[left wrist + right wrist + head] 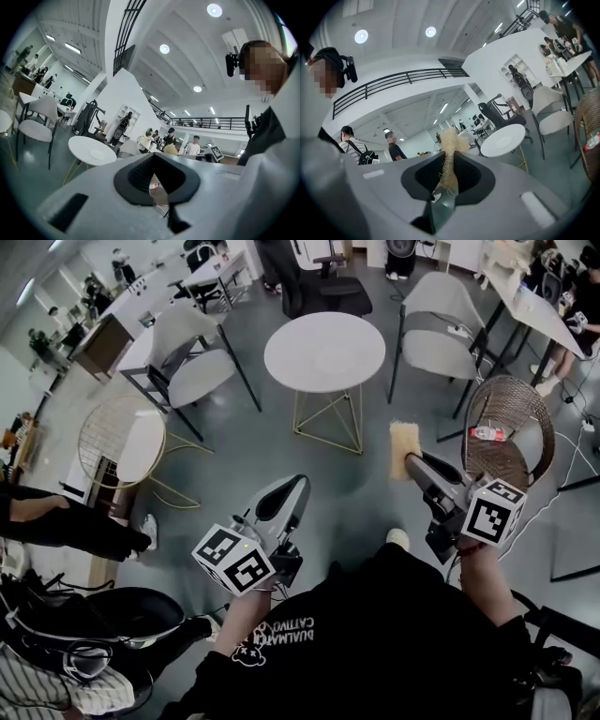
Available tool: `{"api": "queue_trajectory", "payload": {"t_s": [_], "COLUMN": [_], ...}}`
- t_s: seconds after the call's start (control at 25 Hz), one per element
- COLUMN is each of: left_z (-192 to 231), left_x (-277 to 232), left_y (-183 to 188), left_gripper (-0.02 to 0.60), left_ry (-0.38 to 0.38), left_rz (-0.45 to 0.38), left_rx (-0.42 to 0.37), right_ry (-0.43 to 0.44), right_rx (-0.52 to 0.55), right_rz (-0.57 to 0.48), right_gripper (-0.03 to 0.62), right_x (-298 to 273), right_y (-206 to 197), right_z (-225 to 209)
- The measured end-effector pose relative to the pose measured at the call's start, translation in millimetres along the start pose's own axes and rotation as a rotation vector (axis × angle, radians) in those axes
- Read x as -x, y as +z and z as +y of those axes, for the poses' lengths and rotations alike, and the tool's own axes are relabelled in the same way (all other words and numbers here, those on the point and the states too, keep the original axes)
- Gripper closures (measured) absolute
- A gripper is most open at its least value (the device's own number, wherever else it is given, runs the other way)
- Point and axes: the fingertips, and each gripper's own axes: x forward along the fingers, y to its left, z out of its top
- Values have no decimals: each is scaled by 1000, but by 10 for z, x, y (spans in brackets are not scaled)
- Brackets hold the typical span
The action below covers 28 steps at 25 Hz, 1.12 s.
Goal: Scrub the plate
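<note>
In the open room, well short of the round white table [281, 367], the right tool [412, 463] pinches a straw-coloured scrubber [404, 440] and the left tool [292, 486] is closed on nothing. Best walk up and steady the plate [97, 153] before rubbing. It seems to lie on that table: faint in the left gripper view, washed out in the head view.

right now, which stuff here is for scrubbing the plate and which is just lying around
For the job: straw-coloured scrubber clamped in the right gripper; white plate on the round white table; left gripper, shut and empty.

Just lying about: wicker chair with a bottle on its seat; white chairs; wire side table.
</note>
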Motion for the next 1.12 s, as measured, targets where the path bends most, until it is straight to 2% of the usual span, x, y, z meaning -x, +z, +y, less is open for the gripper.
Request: {"api": "queue_trajectory", "payload": {"t_s": [0.12,0.28,0.52,0.84,1.12], "left_z": [120,286,747,1252,1510], "left_x": [28,-21,29,-498,-1318], "left_y": [-134,-150,-61,61,140], "left_gripper": [581,581,581,581,581], "left_ry": [15,39,35,69,74], "left_rz": [7,-2,40,51,57], "left_rx": [24,57,58,64,98], "right_ry": [27,43,55,81,104], "right_rx": [-45,-51,-78,-108,-122], "right_rz": [-6,8,47,96,115], "right_gripper": [534,534,534,534,534], "right_x": [-32,-154,-811,-1381,-1647], "right_y": [-70,-59,-157,45,520], "right_z": [-43,-96,-126,-705,-1409]}}
